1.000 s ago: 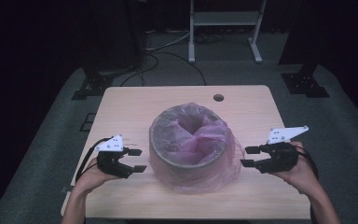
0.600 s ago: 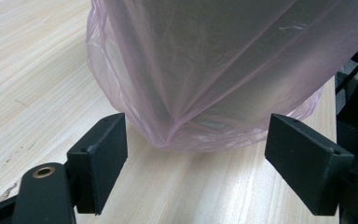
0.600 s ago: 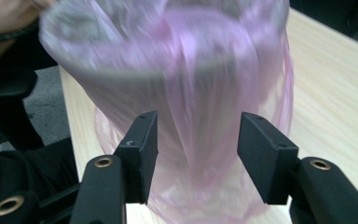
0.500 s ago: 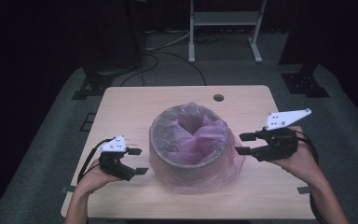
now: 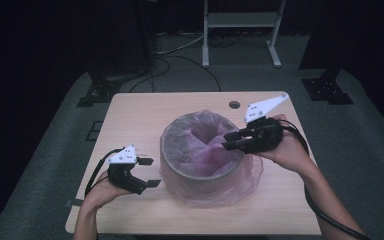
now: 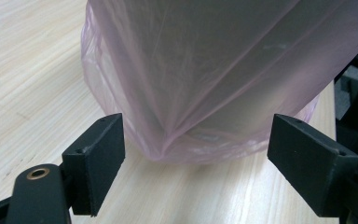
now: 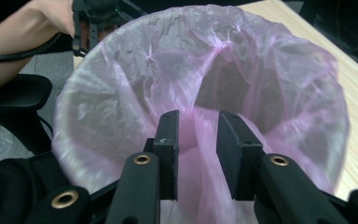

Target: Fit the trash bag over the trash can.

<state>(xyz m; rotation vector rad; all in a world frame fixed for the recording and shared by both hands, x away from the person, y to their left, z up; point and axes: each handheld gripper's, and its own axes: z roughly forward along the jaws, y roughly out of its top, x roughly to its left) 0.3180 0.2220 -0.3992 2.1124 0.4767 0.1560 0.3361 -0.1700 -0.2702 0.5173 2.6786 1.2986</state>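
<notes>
A grey round bin (image 5: 200,172) lined with a thin pink plastic bag (image 5: 205,142) stands mid-table; the bag drapes over its rim and down its sides. My left gripper (image 5: 151,172) rests low at the bin's left. Its jaws have just been opening, and they stand wide with nothing between them. From the left gripper view (image 6: 196,140) the bag's lower fold (image 6: 168,144) lies just ahead. My right gripper (image 5: 228,141) hovers over the bin's right rim. Its jaws (image 7: 198,135) have just been closing and stand a narrow gap apart, with pink film (image 7: 200,84) behind the gap; no pinch shows.
The wooden table (image 5: 135,115) has a small round hole (image 5: 234,105) near its back edge. Behind it on the dark floor stand a metal frame (image 5: 240,30), cables (image 5: 180,55) and black stand feet (image 5: 97,92).
My right gripper rose from beside the bin and moved left over its right rim, its jaws narrowing. The left gripper kept its place, with its jaws a little wider.
</notes>
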